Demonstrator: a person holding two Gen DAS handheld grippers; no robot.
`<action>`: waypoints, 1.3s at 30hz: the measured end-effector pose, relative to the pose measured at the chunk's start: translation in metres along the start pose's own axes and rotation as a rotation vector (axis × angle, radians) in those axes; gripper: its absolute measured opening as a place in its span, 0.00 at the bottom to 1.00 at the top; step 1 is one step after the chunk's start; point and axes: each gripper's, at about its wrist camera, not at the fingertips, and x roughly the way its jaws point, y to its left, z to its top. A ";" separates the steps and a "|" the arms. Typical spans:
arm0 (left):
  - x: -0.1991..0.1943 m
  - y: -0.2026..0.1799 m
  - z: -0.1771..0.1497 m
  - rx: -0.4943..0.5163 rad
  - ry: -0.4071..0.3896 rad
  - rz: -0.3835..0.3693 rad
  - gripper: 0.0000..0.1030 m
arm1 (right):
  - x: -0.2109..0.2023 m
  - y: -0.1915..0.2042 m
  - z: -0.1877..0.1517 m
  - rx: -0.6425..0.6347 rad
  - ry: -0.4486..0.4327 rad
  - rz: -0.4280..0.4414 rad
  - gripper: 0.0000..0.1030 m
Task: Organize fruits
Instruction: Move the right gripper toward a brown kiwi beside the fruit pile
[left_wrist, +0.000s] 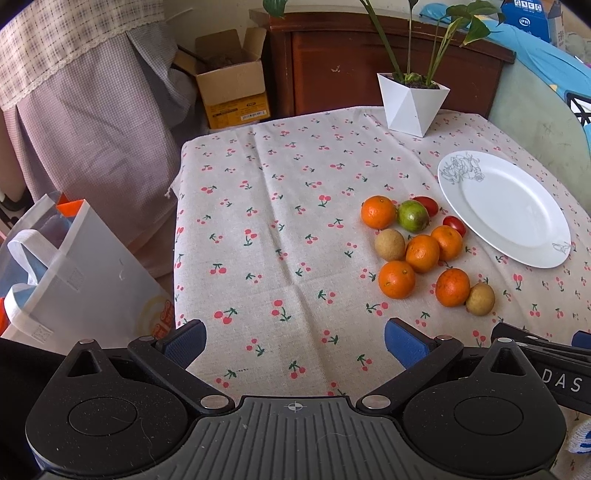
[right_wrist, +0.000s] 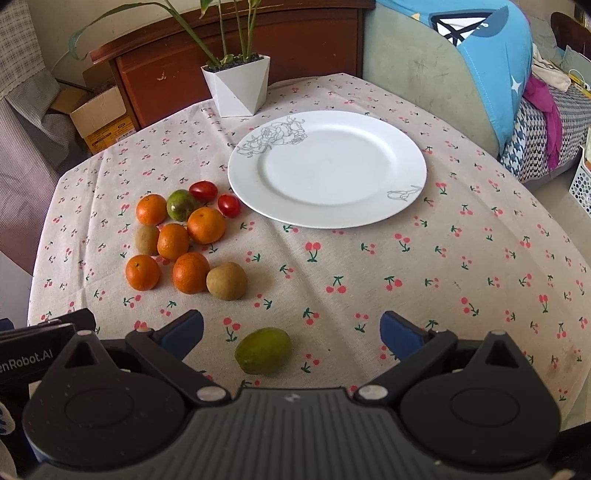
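Fruits lie loose on the cherry-print tablecloth (right_wrist: 332, 266), and we read the white plate (right_wrist: 406, 162) beside them as where they belong, since nothing lies on it yet. Most sit in one cluster just left of the plate: five mandarins (right_wrist: 206, 225), two cherry tomatoes (right_wrist: 229, 205) nearest the rim, a green lime-like fruit (right_wrist: 180, 205) and two brown round fruits (right_wrist: 226, 280), many of them touching their neighbours. One more green fruit (right_wrist: 263, 350) rests apart from the rest, close in front of our right gripper (right_wrist: 291, 332), roughly between its spread fingers, so we judge it the natural first pick. Our right jaws stand wide apart and grip nothing. Our left gripper (left_wrist: 295, 343) hangs over bare cloth, well to the left of the cluster, jaws likewise parted and empty; from there the same pile shows around a mandarin (left_wrist: 422, 253) with the plate (left_wrist: 546, 236) beyond. A white faceted planter (right_wrist: 240, 88) stands at the far edge, clear of the work. Round fruit may roll when nudged, so we would close gently and squarely.
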 end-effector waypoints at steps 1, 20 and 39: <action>0.000 0.000 0.000 -0.001 0.000 -0.002 1.00 | 0.000 0.000 0.000 0.001 0.001 0.000 0.98; -0.001 -0.004 -0.002 0.007 -0.004 -0.010 1.00 | 0.002 0.004 -0.003 -0.025 0.007 0.002 0.92; -0.003 -0.005 -0.008 0.017 -0.004 -0.030 1.00 | -0.006 -0.012 -0.012 -0.019 -0.001 0.069 0.88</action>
